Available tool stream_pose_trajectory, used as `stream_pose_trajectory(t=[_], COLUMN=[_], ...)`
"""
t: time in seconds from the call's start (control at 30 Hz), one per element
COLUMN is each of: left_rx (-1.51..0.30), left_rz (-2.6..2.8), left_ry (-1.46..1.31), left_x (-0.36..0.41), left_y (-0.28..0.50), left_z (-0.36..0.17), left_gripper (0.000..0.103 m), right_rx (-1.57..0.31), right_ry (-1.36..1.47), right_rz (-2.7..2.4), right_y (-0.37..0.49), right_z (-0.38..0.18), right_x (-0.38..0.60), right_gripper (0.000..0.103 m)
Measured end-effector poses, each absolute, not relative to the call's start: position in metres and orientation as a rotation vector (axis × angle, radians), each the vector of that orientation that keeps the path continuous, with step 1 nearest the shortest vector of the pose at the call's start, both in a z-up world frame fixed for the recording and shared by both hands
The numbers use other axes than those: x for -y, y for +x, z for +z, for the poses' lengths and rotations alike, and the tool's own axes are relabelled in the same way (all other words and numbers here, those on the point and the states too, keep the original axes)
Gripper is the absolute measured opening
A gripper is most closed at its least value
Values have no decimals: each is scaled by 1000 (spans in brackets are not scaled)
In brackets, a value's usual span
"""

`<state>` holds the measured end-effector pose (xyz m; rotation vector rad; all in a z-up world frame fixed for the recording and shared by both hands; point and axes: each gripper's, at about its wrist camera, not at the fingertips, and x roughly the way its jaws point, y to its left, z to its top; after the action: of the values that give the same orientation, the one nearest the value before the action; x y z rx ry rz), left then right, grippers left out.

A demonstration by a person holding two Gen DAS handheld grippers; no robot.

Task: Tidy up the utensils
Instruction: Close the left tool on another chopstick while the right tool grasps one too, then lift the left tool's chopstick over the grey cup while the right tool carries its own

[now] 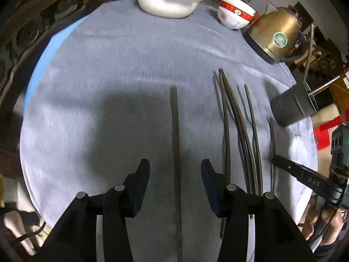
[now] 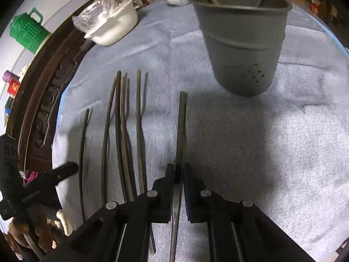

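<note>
Right wrist: chopstick [image 2: 182,118] clamped between fingers [image 2: 169,187]

Open grey cloth [image 2: 250,144] lies ahead; a tall grey perforated plastic holder [image 2: 242,41] blocks beyond, dark loose chopsticks [image 2: 122,131] leftward.

Both fisheye views are pretty dim overall, with a cool, flat indoor light coming from above. The pale grey fuzzy cloth [image 1: 122,69] on the table looks smeared with motion blur in the left wrist view, streaky towards the rim. A big soft shadow [image 1: 122,118] sits on the cloth ahead of the left black tongs [image 1: 175,174]. In the right wrist view another wide shadow [image 2: 235,135] spreads below the grey plastic perforated utensil cup [image 2: 242,43], which is itself blurry. The brass-coloured metal kettle [image 1: 277,35] picks up a dull sheen. Edges bend hard and fade into black corners, and the dark thin chopsticks [image 2: 122,131] curve with the lens.
</note>
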<state>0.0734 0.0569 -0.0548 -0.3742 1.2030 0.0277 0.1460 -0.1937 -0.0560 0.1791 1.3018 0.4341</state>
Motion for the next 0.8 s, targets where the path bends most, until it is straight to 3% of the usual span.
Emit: stream_pose_trajectory(t=[0.23, 0.3, 0.33, 0.37, 0.8], left_rx=[-1288, -1308, -1317, -1337, -1409], left_rz=[48, 54, 48, 36, -26], left_ry=[-294, -263, -270, -286, -356], left_x=[-51, -48, -48, -48, -71], left_y=[111, 117, 119, 123, 131], left_z=[-69, -70, -71, -75, -80], left_gripper=[41, 26, 9, 6, 7], right_rx=[-1326, -1334, -1341, -1347, -1388], right_ry=[155, 132, 107, 87, -42], right_rz=[397, 389, 391, 394, 441], right_y=[170, 174, 175, 176, 189], right_z=[-57, -58, -58, -57, -57], right_x=[183, 178, 176, 174, 148], right_gripper=[11, 11, 11, 10, 12])
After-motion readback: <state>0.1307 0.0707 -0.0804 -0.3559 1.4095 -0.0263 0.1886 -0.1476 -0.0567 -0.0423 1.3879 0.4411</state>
